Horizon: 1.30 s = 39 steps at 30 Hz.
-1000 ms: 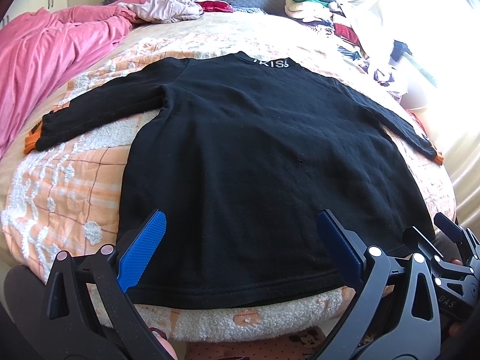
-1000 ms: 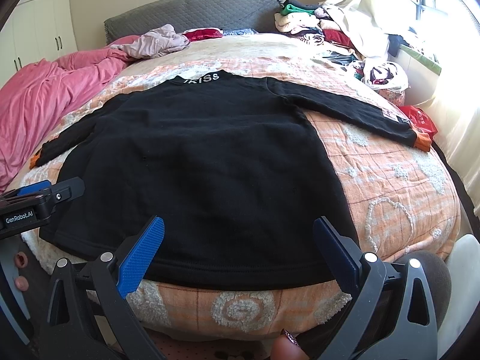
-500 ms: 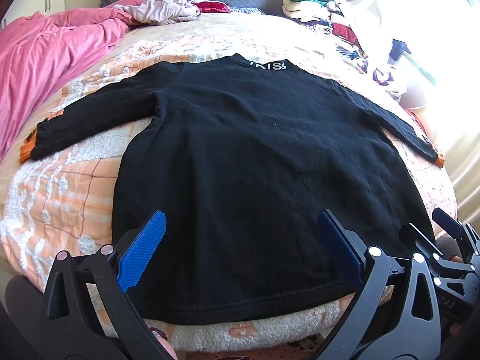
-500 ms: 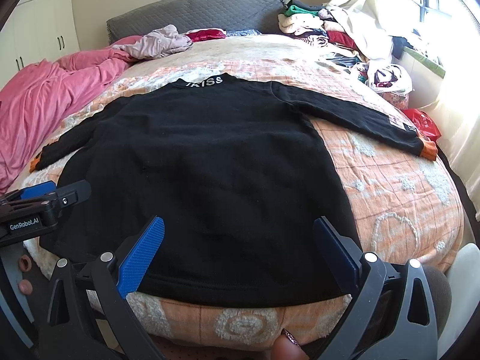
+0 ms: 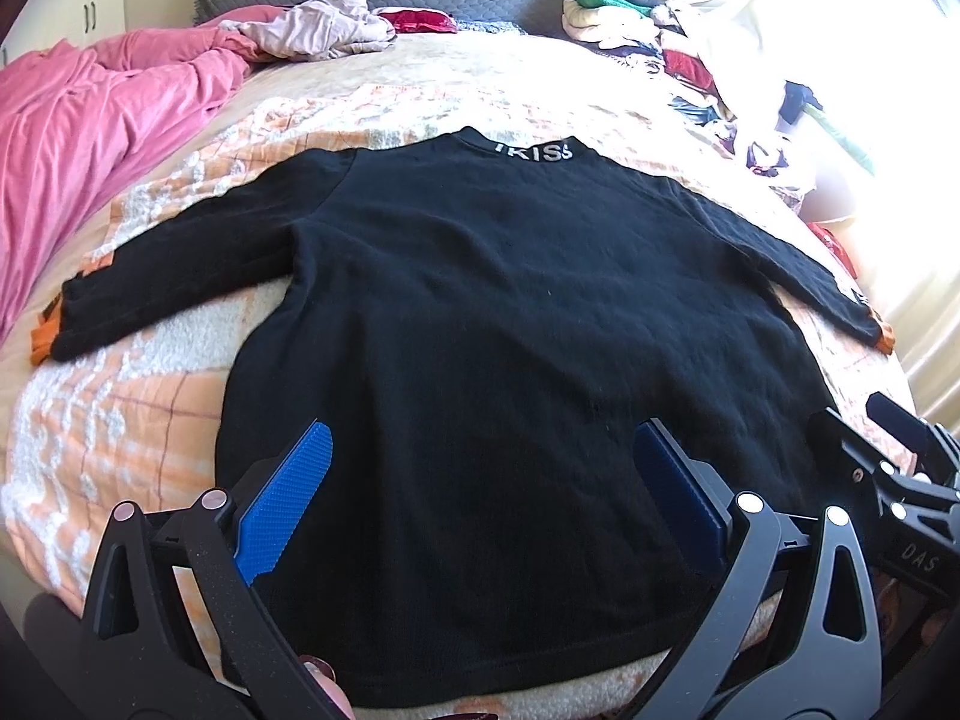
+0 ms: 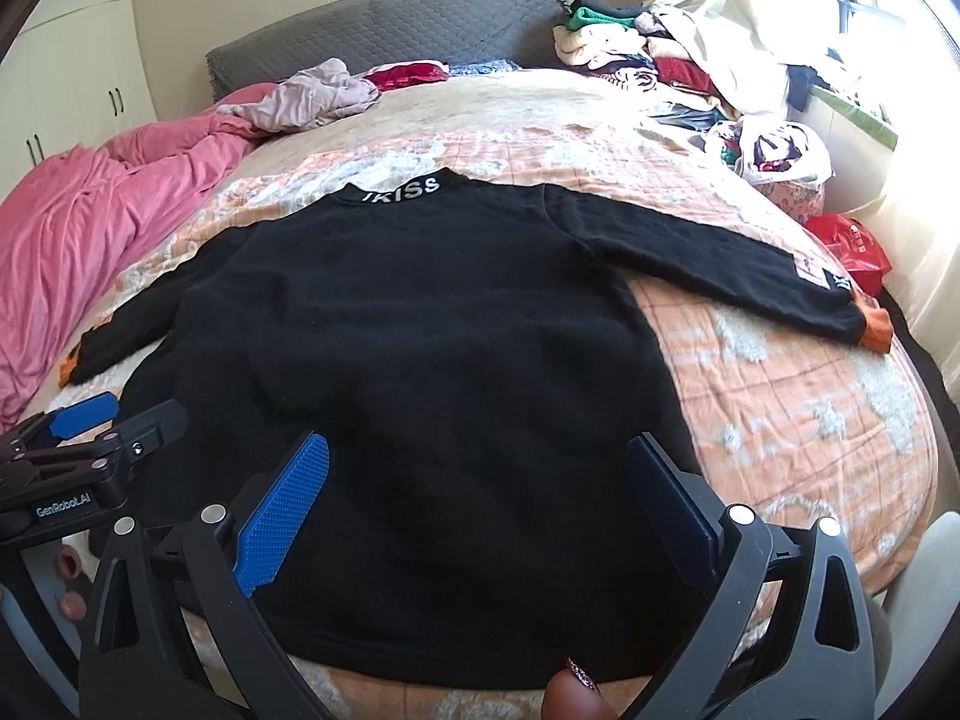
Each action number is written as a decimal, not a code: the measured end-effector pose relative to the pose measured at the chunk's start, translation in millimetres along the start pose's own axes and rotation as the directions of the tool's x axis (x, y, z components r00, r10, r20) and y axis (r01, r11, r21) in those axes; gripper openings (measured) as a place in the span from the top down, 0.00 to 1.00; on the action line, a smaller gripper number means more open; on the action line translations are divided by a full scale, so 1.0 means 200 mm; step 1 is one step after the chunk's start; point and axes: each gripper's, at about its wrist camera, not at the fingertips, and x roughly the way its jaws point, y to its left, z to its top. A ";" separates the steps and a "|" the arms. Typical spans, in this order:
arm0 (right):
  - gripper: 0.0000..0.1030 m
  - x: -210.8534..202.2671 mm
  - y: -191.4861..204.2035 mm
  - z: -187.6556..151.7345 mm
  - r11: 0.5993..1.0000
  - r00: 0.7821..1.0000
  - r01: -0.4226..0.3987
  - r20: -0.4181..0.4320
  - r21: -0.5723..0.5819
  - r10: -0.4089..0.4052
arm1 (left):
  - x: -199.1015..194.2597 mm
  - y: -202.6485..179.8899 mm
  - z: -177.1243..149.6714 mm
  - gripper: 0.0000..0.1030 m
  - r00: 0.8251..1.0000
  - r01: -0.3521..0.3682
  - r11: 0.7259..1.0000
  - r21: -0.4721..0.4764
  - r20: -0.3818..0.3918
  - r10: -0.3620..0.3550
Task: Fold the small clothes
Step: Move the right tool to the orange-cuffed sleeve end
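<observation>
A black long-sleeved sweater (image 5: 492,324) (image 6: 408,360) lies flat on the bed, collar with white letters at the far side, hem toward me, both sleeves spread out with orange cuffs. My left gripper (image 5: 480,468) hovers open over the hem's left part, nothing between its blue pads. My right gripper (image 6: 477,480) hangs open over the hem's right part, also empty. Each gripper shows at the edge of the other's view: the right gripper (image 5: 894,474) at right, the left gripper (image 6: 90,438) at left.
The orange and white quilt (image 6: 780,396) covers the bed. A pink blanket (image 5: 78,138) is bunched along the left. Piles of clothes (image 6: 660,72) crowd the far right corner by the window. A grey headboard (image 6: 390,24) stands behind. A red bag (image 6: 852,246) lies at the right edge.
Both grippers have moved forward over the sweater's hem, so the garment sits lower and closer in both views. Both stay open.
</observation>
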 end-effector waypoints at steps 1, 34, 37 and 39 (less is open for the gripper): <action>0.04 0.01 -0.01 0.01 1.000 1.000 -0.008 -0.006 0.010 0.008 | 0.00 0.00 0.01 0.08 1.000 0.001 1.000 0.000 0.002 -0.001; 0.04 0.24 -0.13 0.67 0.994 0.997 -0.008 0.073 0.106 0.000 | 0.21 0.01 0.55 0.08 0.999 -0.025 0.999 -0.034 0.025 0.026; 0.04 0.27 -0.22 0.69 0.988 0.997 0.009 0.079 0.156 -0.022 | 0.25 -0.02 0.59 0.08 1.000 -0.006 1.000 -0.028 0.019 0.007; 0.04 0.29 -0.28 0.68 0.982 0.997 0.022 0.075 0.186 -0.036 | 0.28 -0.04 0.60 0.08 1.000 -0.001 1.000 -0.022 0.009 0.001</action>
